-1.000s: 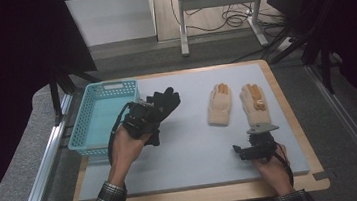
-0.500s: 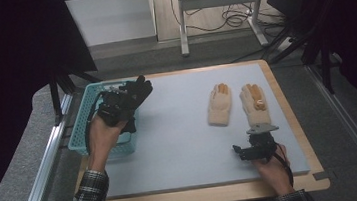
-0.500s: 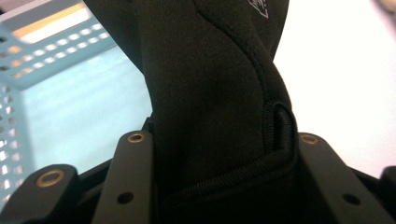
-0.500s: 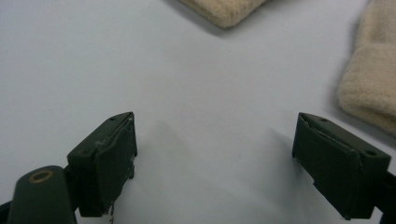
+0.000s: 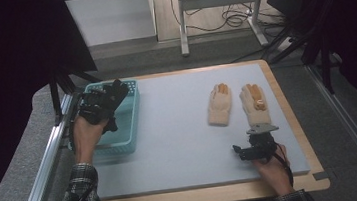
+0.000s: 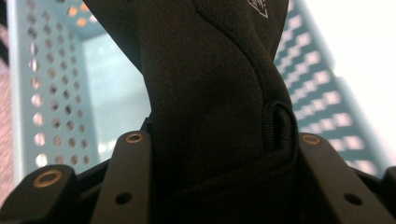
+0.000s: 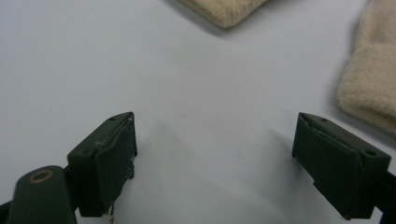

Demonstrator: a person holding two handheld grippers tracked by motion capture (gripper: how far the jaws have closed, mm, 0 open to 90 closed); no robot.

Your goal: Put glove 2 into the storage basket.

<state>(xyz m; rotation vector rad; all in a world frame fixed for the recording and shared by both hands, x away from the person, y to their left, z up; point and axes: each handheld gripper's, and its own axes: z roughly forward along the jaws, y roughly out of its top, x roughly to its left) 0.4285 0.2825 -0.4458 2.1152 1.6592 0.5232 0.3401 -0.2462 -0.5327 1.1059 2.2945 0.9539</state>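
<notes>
Right gripper [image 5: 244, 151] rests low on the pale grey table mat [image 5: 179, 130] at the near right, jaws spread wide with nothing between them; just beyond lie two beige knitted gloves with orange fingertips [image 5: 237, 103], flat and side by side. Farther off at left, the left gripper [image 5: 97, 105] hangs over the turquoise perforated plastic basket [image 5: 129, 131], jaws clamped on a black fabric glove [image 6: 210, 93] that dangles above the basket floor. Judged step: drop the black glove in. Advice: lower it until the fabric sits well inside the walls, keep its fingers off the rim, then release squarely, so nothing drapes over the edge.
</notes>
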